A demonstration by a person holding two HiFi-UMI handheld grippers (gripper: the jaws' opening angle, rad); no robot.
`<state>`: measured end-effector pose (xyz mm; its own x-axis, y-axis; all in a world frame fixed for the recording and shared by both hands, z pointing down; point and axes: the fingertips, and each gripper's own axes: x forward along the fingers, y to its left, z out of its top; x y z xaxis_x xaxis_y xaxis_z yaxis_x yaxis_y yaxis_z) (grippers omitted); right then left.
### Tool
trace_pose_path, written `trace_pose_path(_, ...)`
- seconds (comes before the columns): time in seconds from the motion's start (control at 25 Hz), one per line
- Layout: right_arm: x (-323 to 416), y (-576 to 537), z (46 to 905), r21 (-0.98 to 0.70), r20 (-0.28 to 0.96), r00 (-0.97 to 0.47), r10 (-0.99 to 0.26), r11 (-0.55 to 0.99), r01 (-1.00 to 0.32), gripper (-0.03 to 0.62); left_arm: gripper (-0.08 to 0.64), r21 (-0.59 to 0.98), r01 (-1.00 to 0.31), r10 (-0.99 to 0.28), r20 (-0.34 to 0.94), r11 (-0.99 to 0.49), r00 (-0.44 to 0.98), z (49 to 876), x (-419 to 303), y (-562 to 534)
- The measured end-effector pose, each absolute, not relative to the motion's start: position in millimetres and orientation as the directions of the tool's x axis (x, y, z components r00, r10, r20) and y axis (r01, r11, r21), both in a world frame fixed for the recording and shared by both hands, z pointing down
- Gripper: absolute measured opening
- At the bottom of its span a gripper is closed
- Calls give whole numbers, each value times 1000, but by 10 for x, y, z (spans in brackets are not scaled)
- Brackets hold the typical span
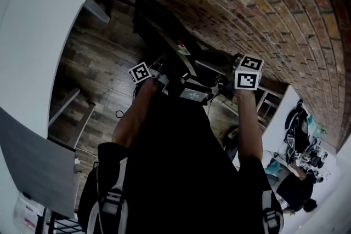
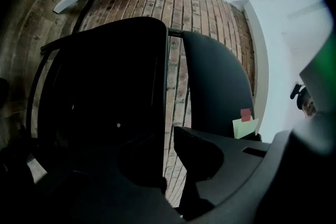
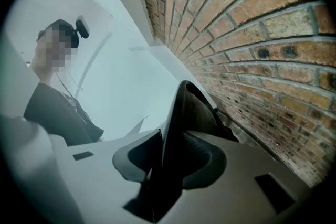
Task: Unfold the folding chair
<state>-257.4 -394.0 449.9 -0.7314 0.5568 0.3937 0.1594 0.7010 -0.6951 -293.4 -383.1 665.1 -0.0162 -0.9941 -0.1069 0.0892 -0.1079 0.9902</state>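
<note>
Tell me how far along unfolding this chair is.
Done: the right gripper has its jaws clamped on an edge of the folding chair. In hand: the chair looks barely parted. To do: spreading it fully and standing it up; the left gripper looks open.

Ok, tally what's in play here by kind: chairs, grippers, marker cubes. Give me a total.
Folding chair: 1
Grippers: 2 (left gripper, right gripper)
Marker cubes: 2 (left marker cube, right marker cube)
Total: 5
</note>
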Motion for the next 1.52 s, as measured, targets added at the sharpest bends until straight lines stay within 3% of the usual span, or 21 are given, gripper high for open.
trace_pose_path(0.28,-2176,-3923,4232,-662,409,-792,454,745,85,117,74,982,84,-979,-179,-171,100,6337,-2530,-3933)
trace_pose_path(0.52,-1686,-3824,4094,-659,362,-853,375,750,50,118,94,985,63,-965,-167,-158,204,6192,-2122,-3865)
trace_pose_path(0.72,-1159,-3612,3904,-659,296,-887,355,748,79,124,94,988,6,-961,-154,-157,230,6020,-1677,-3666)
trace_pose_path(0.96,-761,-3399,3792,-681,260,-906,333,729,73,126,107,989,26,-958,-150,-148,244,5918,-1251,-3404)
trace_pose_path(1.52,-419,-2636,3591,-680,225,-960,167,733,-32,130,117,987,13,-905,-154,-162,396,5706,-988,-2753)
